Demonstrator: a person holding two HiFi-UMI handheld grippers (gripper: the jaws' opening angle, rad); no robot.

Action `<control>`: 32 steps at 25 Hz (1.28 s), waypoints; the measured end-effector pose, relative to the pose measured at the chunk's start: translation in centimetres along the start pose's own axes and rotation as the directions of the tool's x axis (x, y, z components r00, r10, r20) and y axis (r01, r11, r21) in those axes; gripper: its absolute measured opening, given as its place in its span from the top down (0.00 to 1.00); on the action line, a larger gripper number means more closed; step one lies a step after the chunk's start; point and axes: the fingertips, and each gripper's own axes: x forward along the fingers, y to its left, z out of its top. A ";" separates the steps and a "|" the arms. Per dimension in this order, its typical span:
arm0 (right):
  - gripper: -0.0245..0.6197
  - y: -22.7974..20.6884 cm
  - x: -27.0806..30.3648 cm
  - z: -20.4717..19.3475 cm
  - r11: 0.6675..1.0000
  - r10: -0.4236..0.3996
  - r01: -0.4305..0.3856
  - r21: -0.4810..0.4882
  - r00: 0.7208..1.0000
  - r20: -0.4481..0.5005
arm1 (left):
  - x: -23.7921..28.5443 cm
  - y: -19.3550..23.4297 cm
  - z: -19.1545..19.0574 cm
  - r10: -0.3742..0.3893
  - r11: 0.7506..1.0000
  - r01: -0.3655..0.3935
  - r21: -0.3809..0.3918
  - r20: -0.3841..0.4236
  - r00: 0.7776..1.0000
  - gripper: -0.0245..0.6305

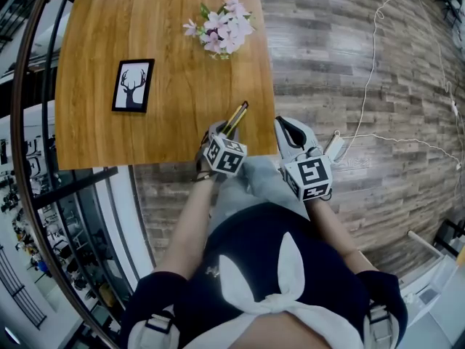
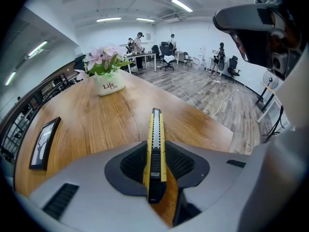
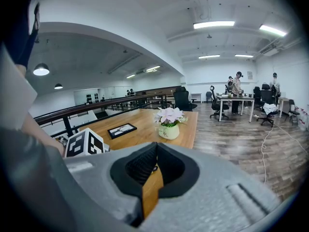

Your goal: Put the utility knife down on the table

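A yellow and black utility knife (image 1: 235,117) (image 2: 155,149) is clamped between the pads of my left gripper (image 1: 224,131) (image 2: 155,173), its tip pointing forward over the wooden table (image 1: 182,71) (image 2: 111,124) near the front right corner. Whether the knife touches the wood cannot be told. My right gripper (image 1: 287,126) (image 3: 155,154) hovers just past the table's right edge, its jaws closed together with nothing between them. The left gripper's marker cube (image 3: 84,144) shows in the right gripper view.
A white pot of pink flowers (image 1: 221,29) (image 2: 108,83) (image 3: 169,129) stands at the table's far right. A black framed deer picture (image 1: 134,86) (image 2: 41,144) (image 3: 121,130) lies at the left. A white cable (image 1: 378,133) trails over the floor. A railing (image 1: 43,122) borders the left.
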 end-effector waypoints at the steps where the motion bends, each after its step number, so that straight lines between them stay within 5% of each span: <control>1: 0.96 0.1 0.0 0.0 1.000 0.002 -0.002 -0.001 1.000 0.000 | 0.1 0.0 -0.1 0.000 1.000 0.000 0.000 -0.002 1.000 0.77; 32: 0.96 1.4 0.4 -1.2 1.000 0.003 -0.003 -0.015 0.999 -0.033 | 0.8 -0.2 -1.4 -0.028 1.000 0.028 0.007 -0.021 0.999 0.77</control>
